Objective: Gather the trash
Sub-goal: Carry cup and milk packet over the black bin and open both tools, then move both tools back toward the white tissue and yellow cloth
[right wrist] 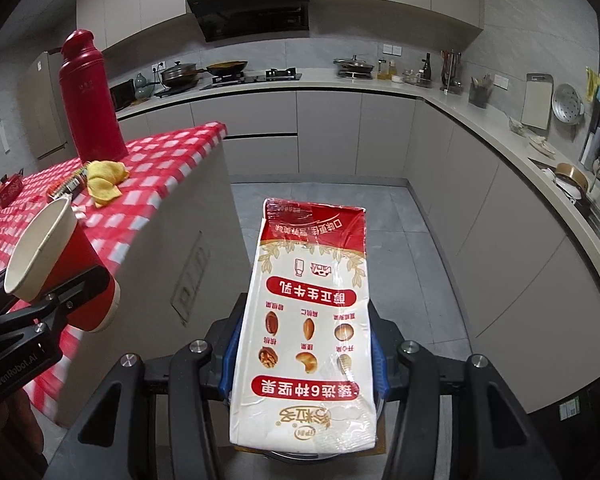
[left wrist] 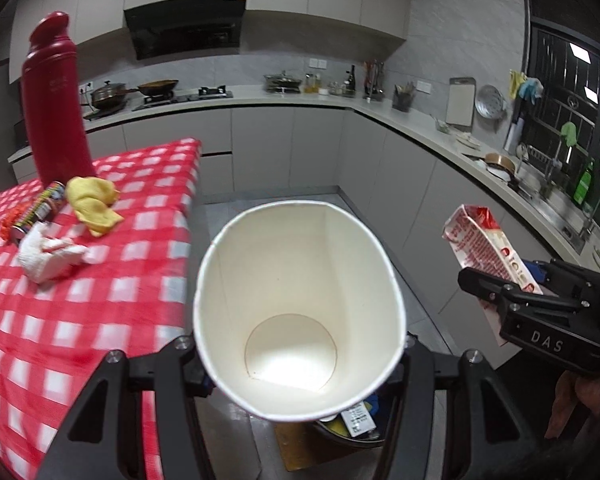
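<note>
- Paper cup (left wrist: 300, 312): empty, gripped across its wall by the left gripper (left wrist: 300, 364), held off the desk edge above the floor.
- Milk carton (right wrist: 304, 320): clamped between the fingers (right wrist: 230, 356) of the right gripper (right wrist: 304, 360), also clear of the desk.
- Bin (left wrist: 352, 432): partly visible under the cup, some rubbish inside; both items looked ready to drop, neither yet released.
- Remaining on the checked desk (left wrist: 80, 320): crumpled white tissue (left wrist: 50, 254), yellow wad (left wrist: 94, 204), snack wrapper (left wrist: 40, 210).
- Red thermos (left wrist: 54, 100): stood behind the litter; judged not trash, liable to obstruct later reaches.
</note>
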`<state>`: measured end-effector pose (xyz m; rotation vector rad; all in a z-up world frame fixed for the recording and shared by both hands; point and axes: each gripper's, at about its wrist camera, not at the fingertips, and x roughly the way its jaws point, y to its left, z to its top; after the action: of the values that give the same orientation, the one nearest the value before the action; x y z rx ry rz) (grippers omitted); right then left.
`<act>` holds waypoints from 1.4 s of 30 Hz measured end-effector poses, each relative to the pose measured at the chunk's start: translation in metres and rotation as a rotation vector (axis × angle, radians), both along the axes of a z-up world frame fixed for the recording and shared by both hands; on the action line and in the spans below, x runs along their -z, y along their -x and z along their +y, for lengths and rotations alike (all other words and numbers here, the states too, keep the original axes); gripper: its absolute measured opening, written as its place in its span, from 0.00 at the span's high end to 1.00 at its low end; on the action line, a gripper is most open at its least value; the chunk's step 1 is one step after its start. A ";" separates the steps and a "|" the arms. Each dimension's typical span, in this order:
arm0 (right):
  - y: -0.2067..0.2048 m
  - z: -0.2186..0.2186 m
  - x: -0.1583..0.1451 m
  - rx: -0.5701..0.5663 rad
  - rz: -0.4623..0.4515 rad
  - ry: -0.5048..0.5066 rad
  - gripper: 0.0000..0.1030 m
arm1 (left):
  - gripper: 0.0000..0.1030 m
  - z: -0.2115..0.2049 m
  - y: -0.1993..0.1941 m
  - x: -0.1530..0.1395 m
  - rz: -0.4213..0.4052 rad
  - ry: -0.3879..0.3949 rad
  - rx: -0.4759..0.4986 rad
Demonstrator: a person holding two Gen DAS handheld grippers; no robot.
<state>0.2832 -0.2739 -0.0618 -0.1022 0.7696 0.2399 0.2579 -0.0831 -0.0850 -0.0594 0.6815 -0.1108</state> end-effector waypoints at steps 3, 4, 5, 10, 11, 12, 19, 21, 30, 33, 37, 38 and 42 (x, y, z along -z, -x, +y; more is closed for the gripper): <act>-0.003 -0.015 0.017 -0.009 0.010 0.004 0.49 | 0.45 -0.016 0.000 0.012 0.002 0.000 0.012; -0.003 -0.020 0.023 -0.015 0.014 0.003 0.49 | 0.45 -0.020 0.000 0.016 0.000 -0.001 0.015; -0.003 -0.023 0.029 -0.020 0.014 0.006 0.49 | 0.45 -0.026 -0.001 0.023 0.001 -0.004 0.018; -0.006 -0.036 0.070 -0.067 0.054 0.026 0.49 | 0.45 -0.048 -0.002 0.060 0.046 0.007 0.015; -0.005 -0.038 0.081 -0.081 0.070 0.030 0.49 | 0.45 -0.054 -0.001 0.070 0.065 0.003 0.015; -0.004 -0.040 0.089 -0.090 0.083 0.033 0.49 | 0.45 -0.060 0.000 0.076 0.076 0.002 0.015; -0.002 -0.051 0.135 -0.139 0.144 0.057 0.49 | 0.45 -0.076 0.000 0.115 0.141 -0.001 -0.007; -0.003 -0.053 0.147 -0.162 0.158 0.065 0.49 | 0.44 -0.080 -0.003 0.121 0.151 -0.004 -0.009; 0.002 -0.038 0.207 -0.362 0.084 0.321 0.00 | 0.06 -0.061 -0.016 0.157 0.247 -0.005 -0.113; 0.001 -0.052 0.204 -0.310 0.076 0.280 0.00 | 0.05 -0.058 -0.008 0.157 0.249 -0.032 -0.134; -0.004 -0.055 0.199 -0.253 0.091 0.227 0.00 | 0.05 -0.069 0.001 0.152 0.235 -0.067 -0.119; -0.003 -0.055 0.195 -0.242 0.087 0.226 0.00 | 0.05 -0.071 0.004 0.150 0.231 -0.069 -0.113; -0.001 -0.056 0.187 -0.202 0.088 0.202 0.00 | 0.05 -0.069 0.006 0.136 0.209 -0.076 -0.115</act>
<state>0.2839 -0.3304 -0.2484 -0.3639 0.8711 0.3601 0.2517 -0.1525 -0.2214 -0.0371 0.8889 0.0328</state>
